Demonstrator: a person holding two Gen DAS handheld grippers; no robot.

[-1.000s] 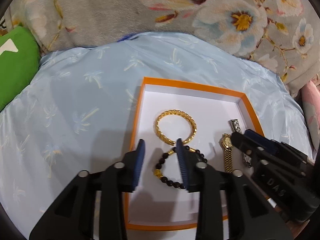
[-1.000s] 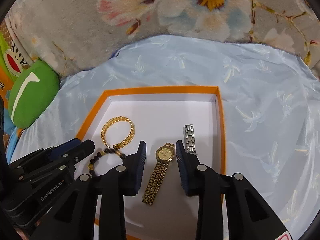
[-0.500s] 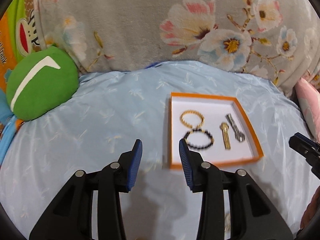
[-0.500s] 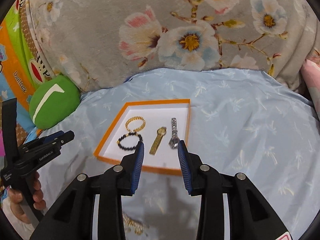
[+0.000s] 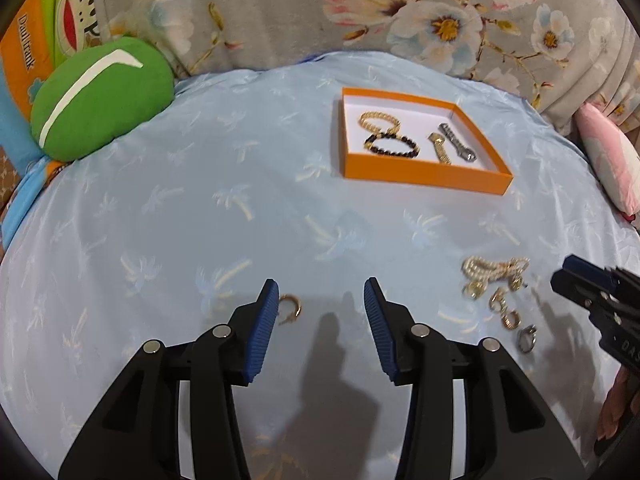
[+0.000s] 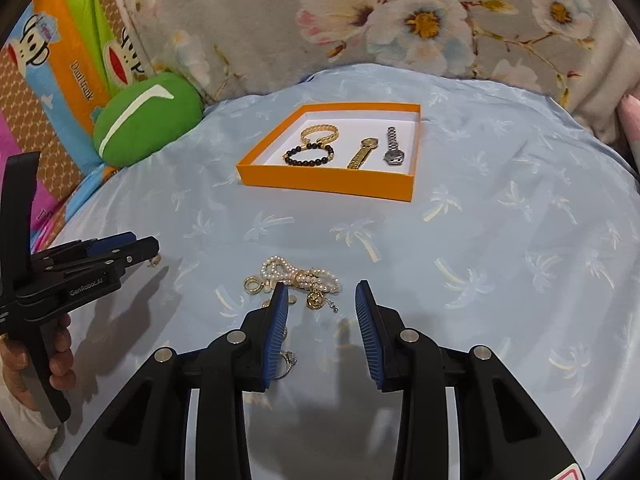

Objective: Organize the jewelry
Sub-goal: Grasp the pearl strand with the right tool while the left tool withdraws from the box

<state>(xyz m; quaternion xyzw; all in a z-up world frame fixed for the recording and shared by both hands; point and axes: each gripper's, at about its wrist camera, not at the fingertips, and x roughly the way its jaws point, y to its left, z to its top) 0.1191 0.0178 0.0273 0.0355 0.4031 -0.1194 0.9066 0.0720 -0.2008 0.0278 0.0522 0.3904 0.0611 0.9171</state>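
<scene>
Two grippers hover over your blue bedspread point(image 5: 200, 200), jaws empty: the left gripper point(image 5: 320, 330) has just been opening beside a gold hoop earring point(image 5: 291, 307); your right gripper point(image 6: 322, 332) stands parted just short of the pearl bracelet point(image 6: 300, 274). Only its view shows the ring point(image 6: 289, 362). Far-side orange box point(image 6: 320, 178) holds four pieces.

On my left gripper point(image 6: 154, 252), seen from my right one, the side reads "GenRobot.AI". My right gripper point(image 5: 560, 276) shows the letters "DAS", the rest cut off. The cartoon monkey cushion point(image 6: 76, 68) behind carries a slanted word, "Daulfrank" as best I can read.
</scene>
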